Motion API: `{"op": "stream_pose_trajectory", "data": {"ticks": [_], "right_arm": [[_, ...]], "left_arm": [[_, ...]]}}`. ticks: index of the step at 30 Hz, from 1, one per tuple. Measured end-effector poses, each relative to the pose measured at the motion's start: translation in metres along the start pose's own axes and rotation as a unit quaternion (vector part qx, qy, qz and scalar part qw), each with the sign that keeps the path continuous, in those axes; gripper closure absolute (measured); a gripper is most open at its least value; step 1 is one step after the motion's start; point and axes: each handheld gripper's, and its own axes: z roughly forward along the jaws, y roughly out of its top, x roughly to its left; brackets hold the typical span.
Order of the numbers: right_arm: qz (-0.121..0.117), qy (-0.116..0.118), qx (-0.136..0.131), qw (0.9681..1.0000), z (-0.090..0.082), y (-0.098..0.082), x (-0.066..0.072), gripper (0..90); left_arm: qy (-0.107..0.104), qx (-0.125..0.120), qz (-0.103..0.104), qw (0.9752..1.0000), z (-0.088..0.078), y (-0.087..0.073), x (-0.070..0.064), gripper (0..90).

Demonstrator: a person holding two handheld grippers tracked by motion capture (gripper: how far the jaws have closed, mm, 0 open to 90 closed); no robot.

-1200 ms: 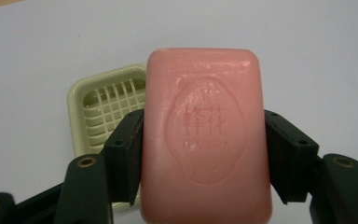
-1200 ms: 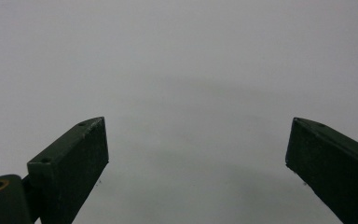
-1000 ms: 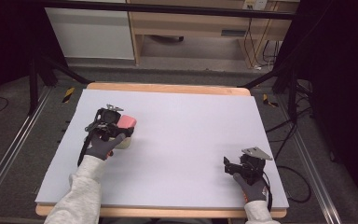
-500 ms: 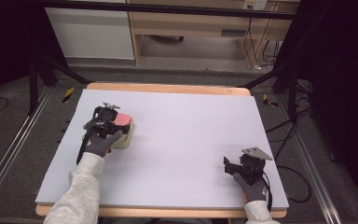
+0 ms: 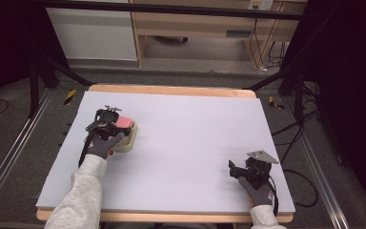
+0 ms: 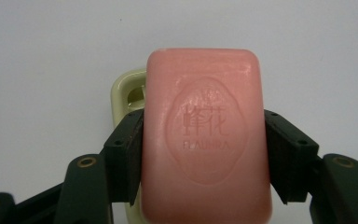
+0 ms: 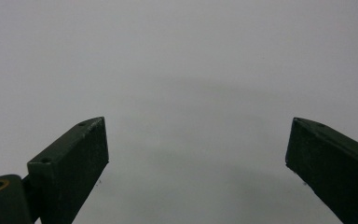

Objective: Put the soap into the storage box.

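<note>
Fingers [image 6: 126, 154] of your left gripper [image 6: 205, 156] are clamped on the two long sides of the pink soap bar [image 6: 205, 135], its stamped face turned toward the camera. Fingers [image 7: 70, 163] of your right gripper [image 7: 200, 172] stand wide apart, with nothing between them but bare worktop [image 7: 182, 70].

Position. In the high view the left gripper [image 5: 106, 125] holds the soap bar [image 5: 124, 123] over the pale yellow-green soap dish [image 5: 127, 141], at the left of the worktop [image 5: 190, 143]. In the left gripper view the soap dish [image 6: 127, 93] shows just behind and beneath the bar; whether the two touch cannot be told.

Step in hand. By the look of it, you are setting the bar into the dish. The next move calls for lining the bar up with the dish's hollow, lowering until it seats flat, then parting the fingers evenly so neither side drags it askew.

Surroundings. The right gripper [image 5: 250, 169] rests near the front right corner, well apart from the dish. Nothing on the worktop stands between bar and dish. Beyond the far edge stand a wooden bench [image 5: 195, 28] and loose cables [image 5: 262, 52], clear of the work.
</note>
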Motion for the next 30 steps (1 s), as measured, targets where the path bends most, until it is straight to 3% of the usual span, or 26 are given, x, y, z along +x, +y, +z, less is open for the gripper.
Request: {"op": "stream_pose_trajectory", "data": {"ticks": [30], "right_arm": [[-0.002, 0.0, 0.001, 1.0, 0.001, 0.0, 0.001, 6.1]], "left_arm": [[-0.001, 0.026, -0.008, 0.9996, 0.028, -0.013, 0.007, 37.2]]}}
